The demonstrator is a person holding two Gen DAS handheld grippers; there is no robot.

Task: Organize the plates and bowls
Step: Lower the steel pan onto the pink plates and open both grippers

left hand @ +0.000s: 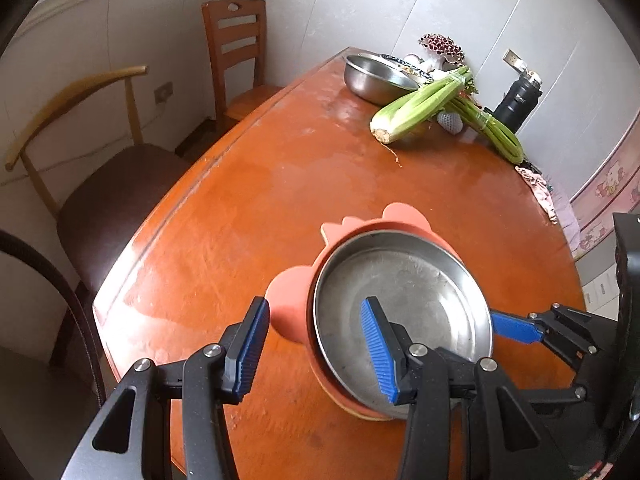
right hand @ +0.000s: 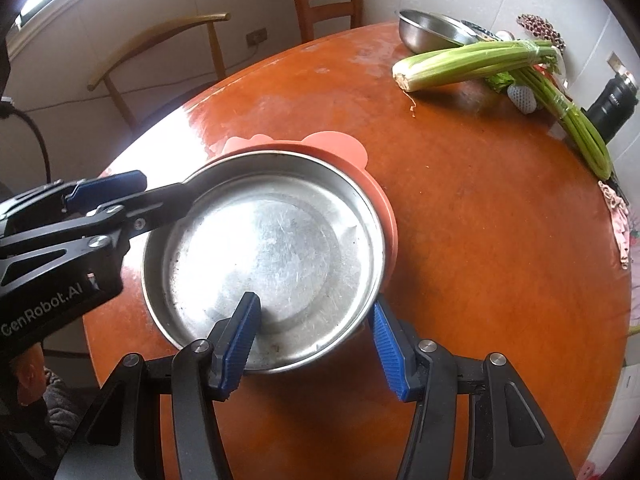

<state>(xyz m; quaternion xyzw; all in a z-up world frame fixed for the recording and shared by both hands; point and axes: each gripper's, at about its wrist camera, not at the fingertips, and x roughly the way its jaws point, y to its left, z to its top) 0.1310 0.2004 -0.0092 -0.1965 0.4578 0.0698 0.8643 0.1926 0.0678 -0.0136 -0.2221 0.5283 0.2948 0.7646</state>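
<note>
A shallow steel bowl (left hand: 404, 312) (right hand: 272, 256) sits inside a pink plate with ear-shaped tabs (left hand: 290, 304) (right hand: 336, 140) on the orange-brown table (left hand: 248, 208). My left gripper (left hand: 316, 346) (right hand: 166, 186) straddles the bowl's left rim. One blue pad is inside the bowl and the other is outside over the pink tab, with a wide gap between them. My right gripper (right hand: 314, 340) straddles the near right rim the same way, and its pads stand apart from the metal. In the left wrist view only one of the right gripper's fingers (left hand: 512, 326) shows, outside the rim.
At the table's far end lie a deeper steel bowl (left hand: 372, 76) (right hand: 424, 32), a celery bunch (left hand: 424, 100) (right hand: 472, 60), green stalks and a black flask (left hand: 518, 100) (right hand: 612, 104). A cloth (left hand: 540, 192) hangs at the right edge. Two chairs (left hand: 236, 48) stand beyond the left edge.
</note>
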